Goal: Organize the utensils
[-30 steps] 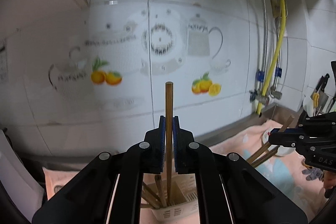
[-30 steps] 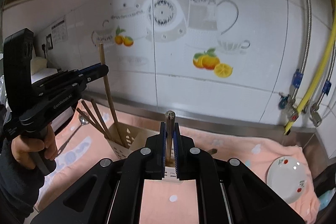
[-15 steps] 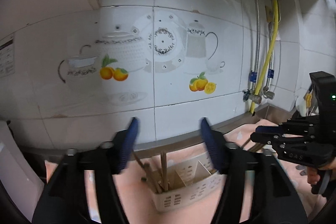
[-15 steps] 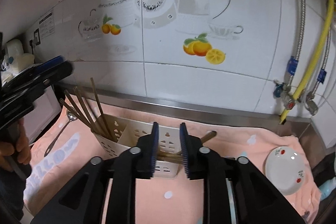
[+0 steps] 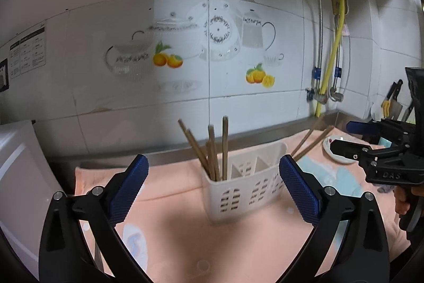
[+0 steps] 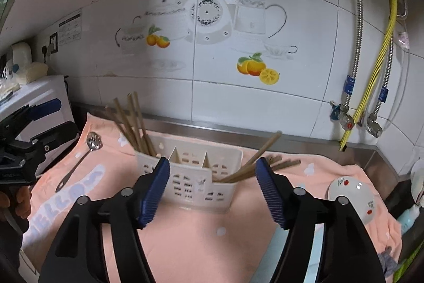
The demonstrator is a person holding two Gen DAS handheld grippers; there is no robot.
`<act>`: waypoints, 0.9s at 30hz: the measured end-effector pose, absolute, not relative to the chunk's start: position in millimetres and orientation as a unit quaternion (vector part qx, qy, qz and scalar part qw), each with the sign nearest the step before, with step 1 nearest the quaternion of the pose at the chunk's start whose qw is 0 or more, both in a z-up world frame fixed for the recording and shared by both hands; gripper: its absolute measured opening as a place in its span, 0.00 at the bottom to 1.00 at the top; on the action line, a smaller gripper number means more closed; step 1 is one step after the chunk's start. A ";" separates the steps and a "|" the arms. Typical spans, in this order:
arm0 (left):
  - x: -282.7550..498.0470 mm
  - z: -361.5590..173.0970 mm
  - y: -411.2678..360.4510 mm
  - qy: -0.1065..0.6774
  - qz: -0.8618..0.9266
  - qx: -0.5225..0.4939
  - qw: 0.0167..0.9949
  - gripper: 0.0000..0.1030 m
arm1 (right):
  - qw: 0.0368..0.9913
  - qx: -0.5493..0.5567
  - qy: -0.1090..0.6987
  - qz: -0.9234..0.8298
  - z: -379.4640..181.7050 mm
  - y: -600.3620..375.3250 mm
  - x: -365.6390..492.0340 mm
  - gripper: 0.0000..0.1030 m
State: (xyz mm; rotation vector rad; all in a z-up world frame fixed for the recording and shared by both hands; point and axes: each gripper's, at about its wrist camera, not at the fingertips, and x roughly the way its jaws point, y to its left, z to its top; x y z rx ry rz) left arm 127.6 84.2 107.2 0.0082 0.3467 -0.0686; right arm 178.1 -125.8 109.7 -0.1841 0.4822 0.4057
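Note:
A white slotted utensil caddy [image 5: 246, 182] [image 6: 190, 177] stands on a peach towel [image 5: 185, 230] [image 6: 201, 238]. Several brown chopsticks [image 5: 212, 150] [image 6: 135, 123] stand in its left compartment. More chopsticks [image 6: 254, 163] [image 5: 310, 142] lean out of its right compartment. My left gripper [image 5: 212, 184] hangs in front of the caddy, jaws opening wide, nothing between the pads. My right gripper [image 6: 212, 190] is also in front of the caddy, jaws opening, holding nothing. A metal slotted spoon [image 6: 79, 161] lies on the towel to the left.
A small flowered dish [image 6: 349, 192] [image 5: 339, 147] sits on the towel at the right. Yellow and steel hoses [image 6: 371, 86] run down the tiled wall. A white appliance [image 5: 18, 177] stands at the left. Knives [image 5: 394, 102] hang at the far right.
Both grippers were shut on a chopstick above the caddy; both let go and opened. The chopsticks now stand in the caddy. Both grippers drew back and lower.

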 end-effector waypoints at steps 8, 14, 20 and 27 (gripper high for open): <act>108.5 92.8 98.0 0.189 -0.023 -0.014 0.982 0.95 | 0.951 -0.080 0.234 0.185 90.1 -127.0 149.0 0.83; 99.2 86.5 106.6 0.196 -0.016 -0.028 0.980 0.95 | 0.952 -0.070 0.239 0.178 78.0 -131.5 132.8 0.88; 91.4 81.6 108.0 0.201 -0.016 -0.023 0.979 0.95 | 0.952 -0.059 0.248 0.172 67.0 -135.5 120.5 0.89; 79.1 74.9 103.7 0.198 -0.012 -0.010 0.980 0.95 | 0.951 -0.042 0.258 0.167 60.2 -138.3 106.1 0.90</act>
